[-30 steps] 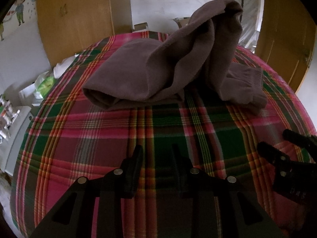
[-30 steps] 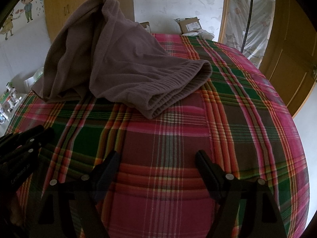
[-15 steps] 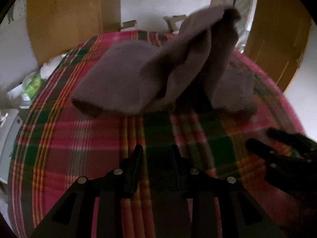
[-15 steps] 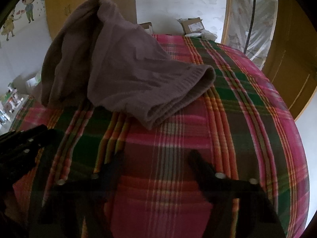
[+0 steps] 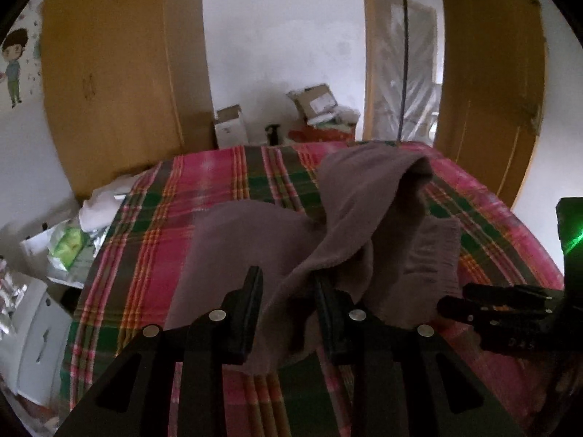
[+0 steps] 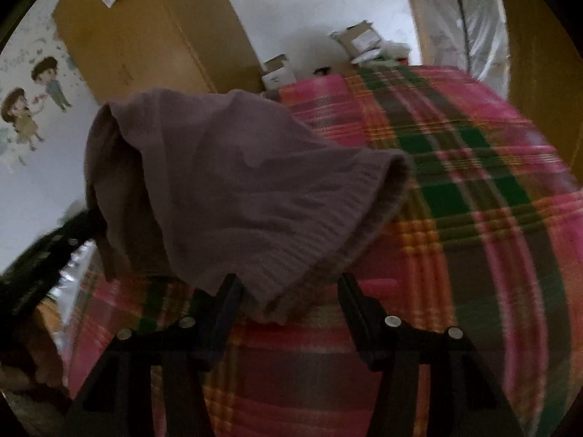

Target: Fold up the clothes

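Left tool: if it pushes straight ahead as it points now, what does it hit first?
Probably the brown garment: its near edge already lies between the open fingers of the left tool, on the plaid bedspread. Depth is unclear.

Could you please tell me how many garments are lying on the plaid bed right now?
1: a single brown knit garment heaped on the plaid bedcover, its ribbed hem between the right gripper's open fingers and another fold between the left gripper's. Anything beneath the heap would be hidden.
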A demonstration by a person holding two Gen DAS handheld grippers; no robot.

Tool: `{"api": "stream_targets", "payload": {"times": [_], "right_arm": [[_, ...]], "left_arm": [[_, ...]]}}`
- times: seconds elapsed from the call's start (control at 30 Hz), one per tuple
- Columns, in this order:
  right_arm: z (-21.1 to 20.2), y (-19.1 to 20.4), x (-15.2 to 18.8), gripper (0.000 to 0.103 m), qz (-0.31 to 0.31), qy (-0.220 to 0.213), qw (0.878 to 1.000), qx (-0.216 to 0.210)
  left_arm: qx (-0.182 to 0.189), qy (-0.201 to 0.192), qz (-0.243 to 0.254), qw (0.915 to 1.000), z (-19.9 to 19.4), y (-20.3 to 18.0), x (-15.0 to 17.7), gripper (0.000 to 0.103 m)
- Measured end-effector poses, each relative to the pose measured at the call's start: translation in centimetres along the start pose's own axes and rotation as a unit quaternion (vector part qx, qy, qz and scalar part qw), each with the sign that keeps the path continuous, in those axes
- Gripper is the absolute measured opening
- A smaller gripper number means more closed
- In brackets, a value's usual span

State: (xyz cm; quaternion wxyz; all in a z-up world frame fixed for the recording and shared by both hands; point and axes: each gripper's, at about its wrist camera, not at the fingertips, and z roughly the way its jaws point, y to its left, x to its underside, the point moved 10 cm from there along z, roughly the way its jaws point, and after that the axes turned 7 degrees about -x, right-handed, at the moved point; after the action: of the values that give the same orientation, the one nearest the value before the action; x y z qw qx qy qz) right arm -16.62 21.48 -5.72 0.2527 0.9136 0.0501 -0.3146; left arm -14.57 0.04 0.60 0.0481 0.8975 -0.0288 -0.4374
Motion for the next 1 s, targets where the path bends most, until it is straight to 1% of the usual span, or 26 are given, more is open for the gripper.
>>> {"api": "stream_targets", "payload": {"times": [0.07, 0.13, 0.17, 0.2, 0.27, 0.37, 0.4, 0.47, 0.57, 0.7, 0.8, 0.87, 1.0], "right_arm": [[0.8, 0.1, -0.4, 0.056, 0.001, 0.005, 1.0, -0.009], [1.3, -0.2, -0.7, 0.054, 0.007, 0.006, 1.0, -0.003], [1.3, -0.2, -1.0, 0.047, 0.0, 0.003, 1.0, 0.003], [1.2, -0.2, -1.2, 0.034, -0.006, 0.0, 1.0, 0.01], [0.8, -0.4, -1.8, 0.015, -0.016, -0.01, 1.0, 0.024], [-0.2, -0.3, -2.8, 0.013, -0.015, -0.024, 1.0, 0.012], [-0.6, -0.3, -3.1, 0.012, -0.019, -0.032, 0.999, 0.013], [-1.8, 0.0, -4.2, 0.012, -0.032, -0.054, 0.998, 0.023], [-4.2, 0.5, -6.5, 0.011, -0.043, -0.096, 0.994, 0.028], [-4.9, 1.9, -10.8, 0.009, -0.057, -0.125, 0.99, 0.03], [-5.1, 3.6, -13.7, 0.008, -0.079, -0.146, 0.986, 0.025], [-4.9, 4.8, -15.6, 0.008, -0.088, -0.156, 0.984, 0.01], [-3.4, 8.3, -18.0, 0.007, -0.103, -0.16, 0.981, -0.042]], "left_arm": [[0.0, 0.007, 0.003, 1.0, 1.2, -0.2, -0.4, 0.029], [-0.001, 0.016, 0.008, 0.9998, 2.3, -0.3, -0.6, 0.029], [0.002, 0.023, 0.008, 0.9997, 2.8, -0.5, -0.4, 0.03], [0.004, 0.029, 0.007, 0.9995, 3.2, -0.6, -0.3, 0.029], [0.0, 0.034, 0.001, 0.9994, 3.6, -0.3, -0.5, 0.029], [0.008, 0.032, -0.005, 0.9994, 4.1, 0.0, -0.9, 0.027], [0.01, 0.032, -0.007, 0.9994, 4.1, 0.1, -1.0, 0.019], [0.013, 0.03, -0.01, 0.9994, 4.3, 0.3, -1.2, 0.015], [0.017, 0.027, -0.015, 0.9994, 4.4, 0.7, -1.5, 0.014], [0.016, 0.025, -0.021, 0.9993, 4.6, 1.7, -1.3, 0.008], [0.006, 0.027, -0.037, 0.9989, 4.6, 3.3, -1.1, 0.007], [-0.002, 0.024, -0.048, 0.9986, 4.4, 4.3, -1.1, 0.007], [-0.017, 0.028, -0.071, 0.9969, 4.5, 6.5, -0.6, 0.007]]}}
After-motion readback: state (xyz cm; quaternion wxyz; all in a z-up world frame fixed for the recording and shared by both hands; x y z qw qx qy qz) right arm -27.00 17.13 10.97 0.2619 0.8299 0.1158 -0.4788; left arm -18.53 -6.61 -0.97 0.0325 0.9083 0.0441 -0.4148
